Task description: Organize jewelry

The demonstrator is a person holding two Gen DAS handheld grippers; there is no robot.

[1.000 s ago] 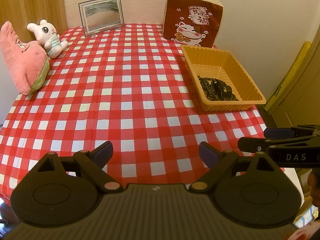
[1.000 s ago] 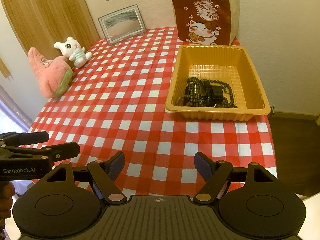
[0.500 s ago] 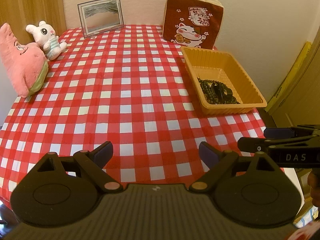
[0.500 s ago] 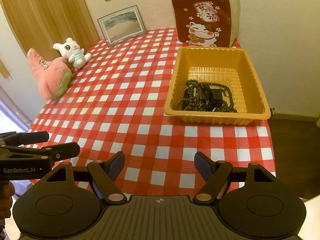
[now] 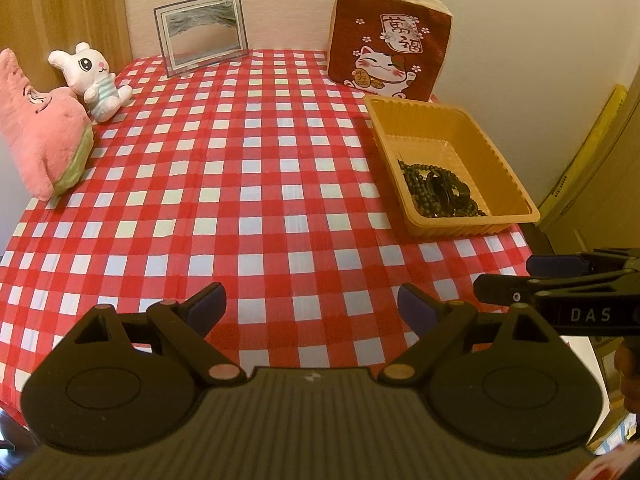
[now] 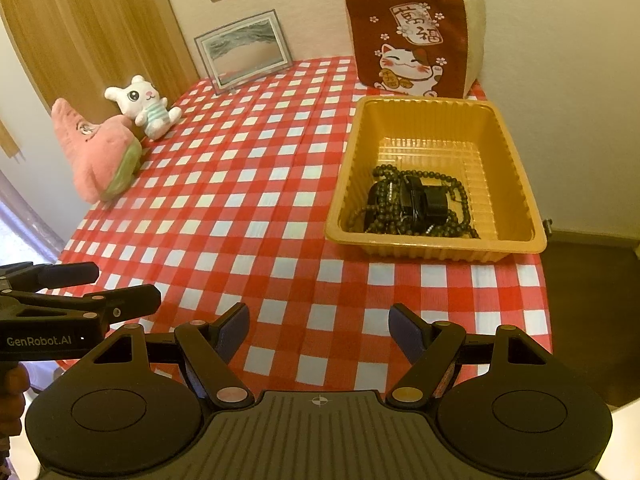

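Left claw (image 5: 312,306): released, jaws wide, holding nothing.
Right claw (image 6: 318,326): released, empty.
Orange ribbed plastic tray (image 6: 516,184): ahead-right of both claws.
Dark bead strands (image 6: 416,206): heaped in tray.

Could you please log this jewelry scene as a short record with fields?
surface: table with red-and-white checked cloth
container: orange tray, right side of table
jewelry: dark bead strands piled in the tray's near end
left gripper: open, empty, above the near edge
right gripper: open, empty, facing the tray
background: cat cushion, picture frame, bunny plush, pink plush
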